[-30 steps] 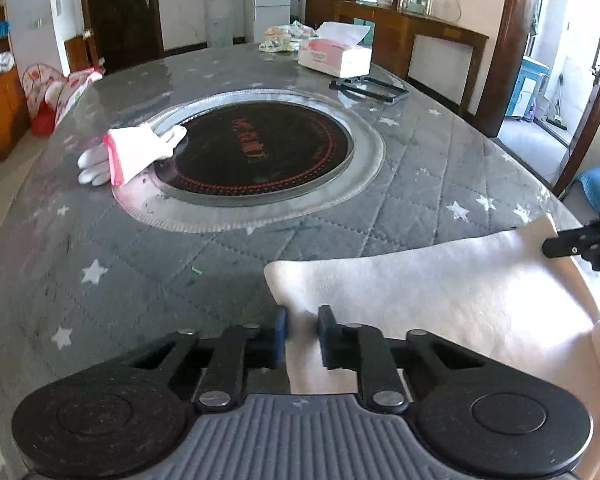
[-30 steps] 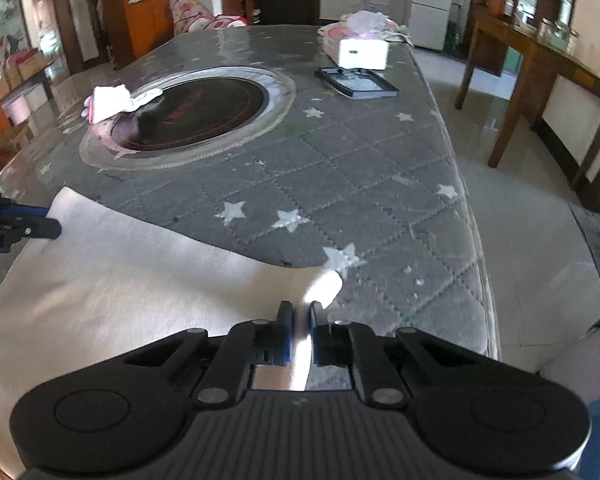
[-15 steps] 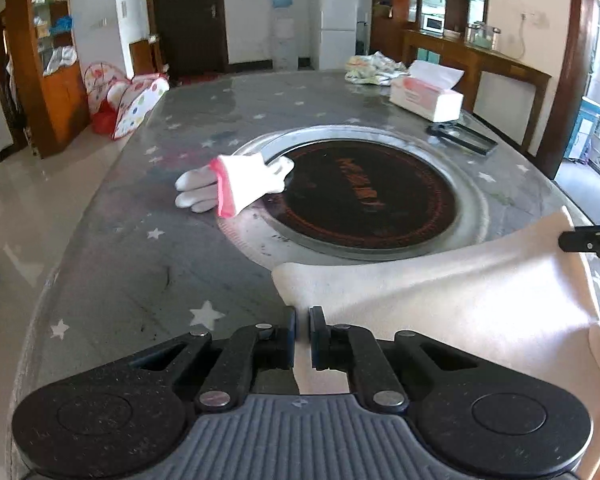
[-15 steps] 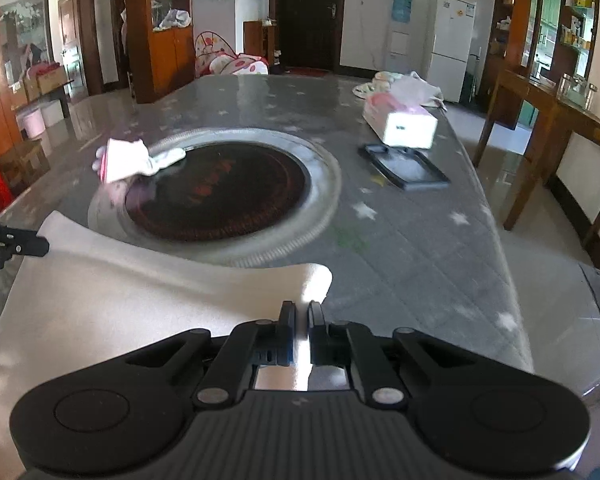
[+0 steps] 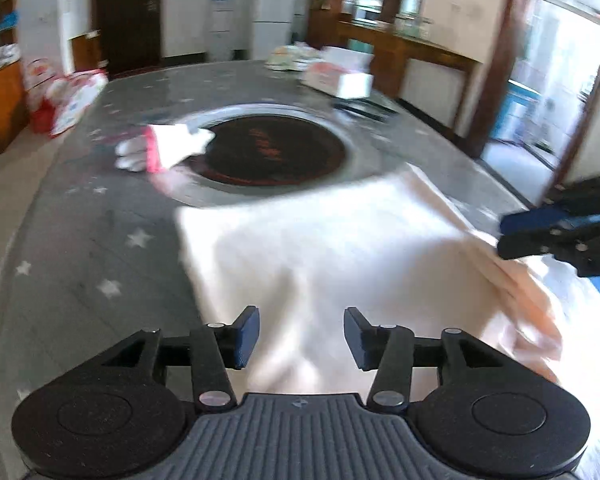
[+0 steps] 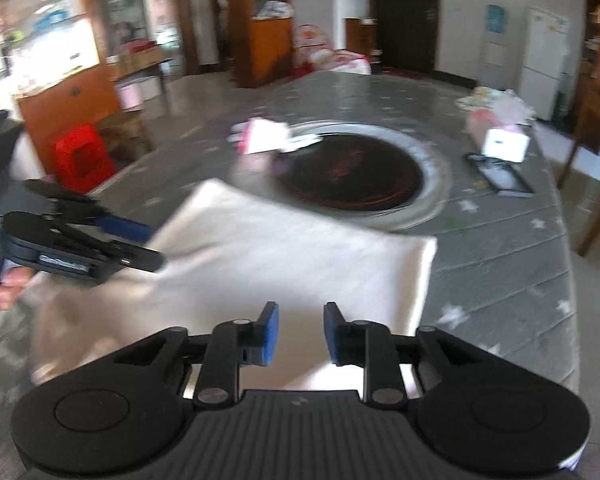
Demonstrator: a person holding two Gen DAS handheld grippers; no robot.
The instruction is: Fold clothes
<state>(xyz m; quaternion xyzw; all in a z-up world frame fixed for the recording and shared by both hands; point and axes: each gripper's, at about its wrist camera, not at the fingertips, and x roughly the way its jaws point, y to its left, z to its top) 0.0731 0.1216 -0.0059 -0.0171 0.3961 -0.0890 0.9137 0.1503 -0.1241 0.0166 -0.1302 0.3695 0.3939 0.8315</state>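
Cream cloth (image 5: 324, 248) lies folded on the grey desk (image 5: 80, 264); left tongs (image 5: 300, 336) and right tongs (image 6: 298, 334) are opening, released above it.

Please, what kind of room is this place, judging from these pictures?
Probably a dining room in a home. A large round table with a dark turntable in its middle fills the view, a white fridge stands by the far wall, and wooden cabinets line the sides.
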